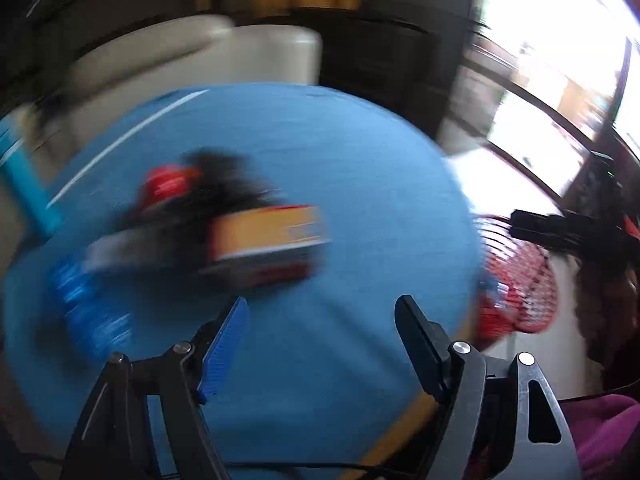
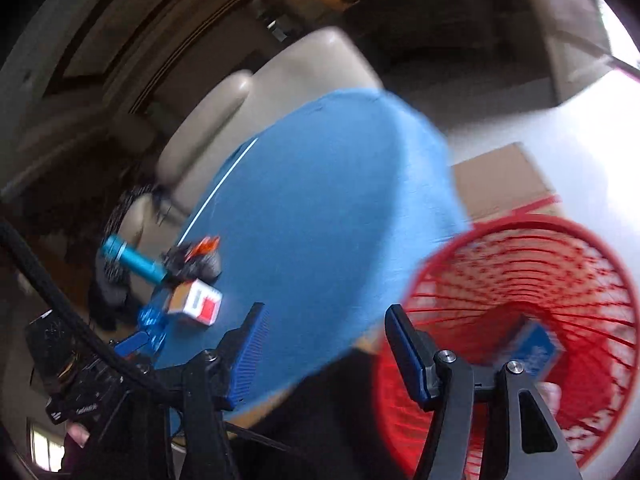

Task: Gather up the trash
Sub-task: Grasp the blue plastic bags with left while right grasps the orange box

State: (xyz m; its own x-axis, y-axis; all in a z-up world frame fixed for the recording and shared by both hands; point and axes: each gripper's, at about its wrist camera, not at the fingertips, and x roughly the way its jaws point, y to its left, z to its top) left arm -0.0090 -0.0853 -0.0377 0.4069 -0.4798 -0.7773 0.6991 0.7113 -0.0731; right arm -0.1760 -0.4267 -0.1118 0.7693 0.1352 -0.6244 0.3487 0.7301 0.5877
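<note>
The view from the left wrist is blurred. My left gripper (image 1: 324, 320) hovers open over the blue tablecloth (image 1: 320, 152), nothing between its fingers. Ahead of it lie an orange and red box (image 1: 268, 236), a red item (image 1: 168, 188) against something black, and a crinkled blue wrapper (image 1: 88, 308). My right gripper (image 2: 324, 340) is open and empty at the table's edge, beside the red wire basket (image 2: 520, 264). A blue box (image 2: 536, 348) lies inside that basket. In the right wrist view the same box (image 2: 196, 302), a teal cylinder (image 2: 132, 260) and the blue wrapper (image 2: 150, 322) sit at the table's left.
A beige armchair (image 2: 260, 120) stands behind the table. A cardboard box (image 2: 500, 180) lies on the pale floor beyond the basket (image 1: 516, 276). Bright windows (image 1: 540, 80) are to the right. A pink sleeve (image 1: 600, 432) shows at the lower right.
</note>
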